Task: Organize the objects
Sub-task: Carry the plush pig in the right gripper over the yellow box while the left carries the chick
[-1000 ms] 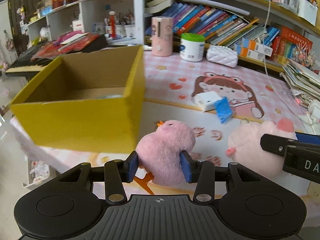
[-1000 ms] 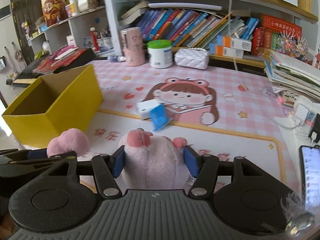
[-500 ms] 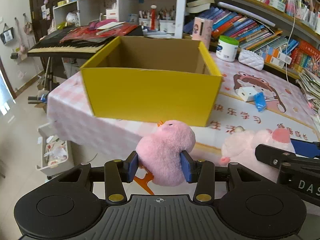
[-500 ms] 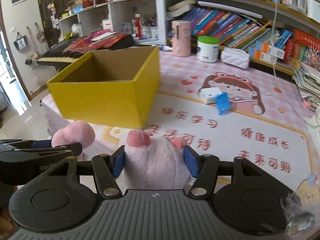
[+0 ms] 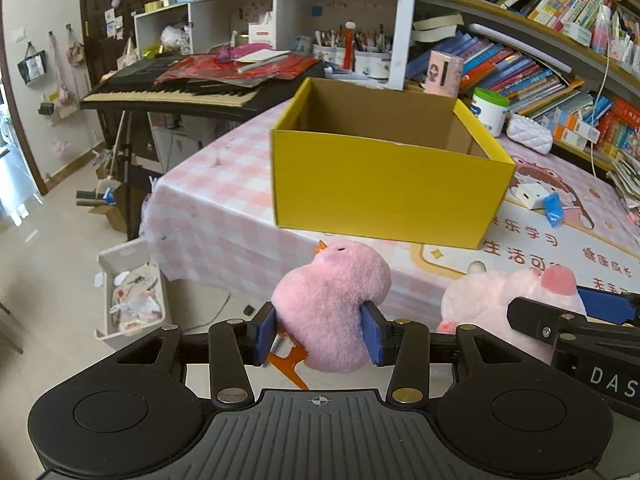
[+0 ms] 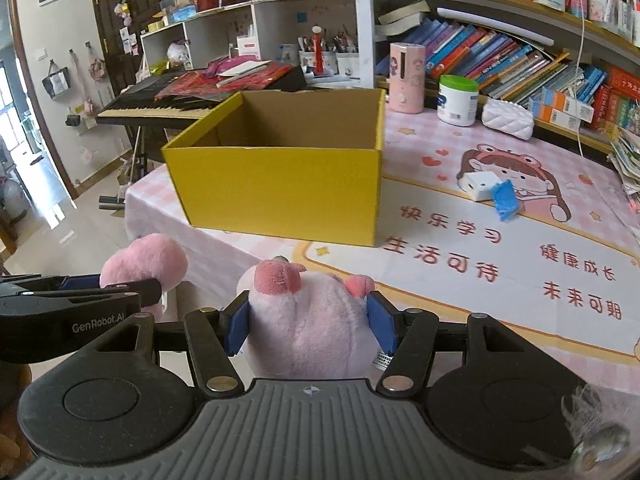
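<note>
Box (image 5: 384,196), yellow, open-topped, stood on the surface (image 6: 460,272); floor inside hidden. Left tool (image 5: 318,334) gripped a pink chick (image 5: 330,304); right tool (image 6: 310,322) gripped a pig (image 6: 308,320), both short of it.

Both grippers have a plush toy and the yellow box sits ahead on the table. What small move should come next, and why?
Probably carry both toys forward and up over the yellow box. The left gripper is shut on the pink chick and the right gripper on the pink pig, both held short of the box's near wall and below its open top, so releasing now would miss it.
</note>
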Demonstrator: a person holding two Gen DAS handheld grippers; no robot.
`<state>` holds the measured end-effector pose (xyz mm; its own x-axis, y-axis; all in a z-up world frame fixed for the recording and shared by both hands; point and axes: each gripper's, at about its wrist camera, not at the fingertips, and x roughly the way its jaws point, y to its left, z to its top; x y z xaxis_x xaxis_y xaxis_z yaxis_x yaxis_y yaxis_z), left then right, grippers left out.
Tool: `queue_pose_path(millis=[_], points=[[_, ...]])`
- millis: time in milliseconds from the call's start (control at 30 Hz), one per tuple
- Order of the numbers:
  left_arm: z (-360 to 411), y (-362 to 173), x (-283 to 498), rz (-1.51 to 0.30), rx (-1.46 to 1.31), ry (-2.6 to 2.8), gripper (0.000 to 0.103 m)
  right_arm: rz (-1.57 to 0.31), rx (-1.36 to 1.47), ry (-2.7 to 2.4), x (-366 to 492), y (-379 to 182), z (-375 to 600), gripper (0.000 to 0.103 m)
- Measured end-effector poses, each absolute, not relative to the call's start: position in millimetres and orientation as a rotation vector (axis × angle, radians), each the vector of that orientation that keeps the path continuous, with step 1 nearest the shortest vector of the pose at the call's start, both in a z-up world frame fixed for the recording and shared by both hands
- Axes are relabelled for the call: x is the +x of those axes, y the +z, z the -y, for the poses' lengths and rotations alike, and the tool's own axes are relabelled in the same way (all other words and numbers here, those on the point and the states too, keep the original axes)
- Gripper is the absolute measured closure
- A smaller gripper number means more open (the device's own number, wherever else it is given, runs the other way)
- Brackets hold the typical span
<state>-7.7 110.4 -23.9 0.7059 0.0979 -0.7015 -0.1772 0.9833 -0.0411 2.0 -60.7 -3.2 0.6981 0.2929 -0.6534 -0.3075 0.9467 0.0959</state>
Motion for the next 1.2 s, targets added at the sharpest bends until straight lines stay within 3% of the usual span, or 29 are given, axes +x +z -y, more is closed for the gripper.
queue_pose_path(millis=[433, 767, 900, 1000, 1200], points=[[-133.2, -19.5, 2.3, -0.740, -0.144, 0.163, 0.060, -0.646, -0.048, 0.343, 15.9, 14.8, 38.5, 0.045], [-133.7, 7.0, 56.3, -0.612, -0.128, 0.187, 0.060, -0.487, -0.036, 0.350, 81.5, 44.7, 42.8, 0.045], [-123.4, 20.1, 90.2, -0.556, -0.120, 0.184, 0.060, -0.400, -0.049, 0.374, 110.5, 58.6, 49.3, 0.075], [-115.4, 24.2, 114.3, -0.542, -0.109, 0.189, 0.060, -0.404, -0.068, 0.388, 138.9, 58.0, 52.1, 0.083], [-101.9, 14.6, 150.6, -0.562, -0.050, 0.235, 0.059, -0.608, -0.165, 0.439, 199.5, 3.6, 41.4, 0.091]])
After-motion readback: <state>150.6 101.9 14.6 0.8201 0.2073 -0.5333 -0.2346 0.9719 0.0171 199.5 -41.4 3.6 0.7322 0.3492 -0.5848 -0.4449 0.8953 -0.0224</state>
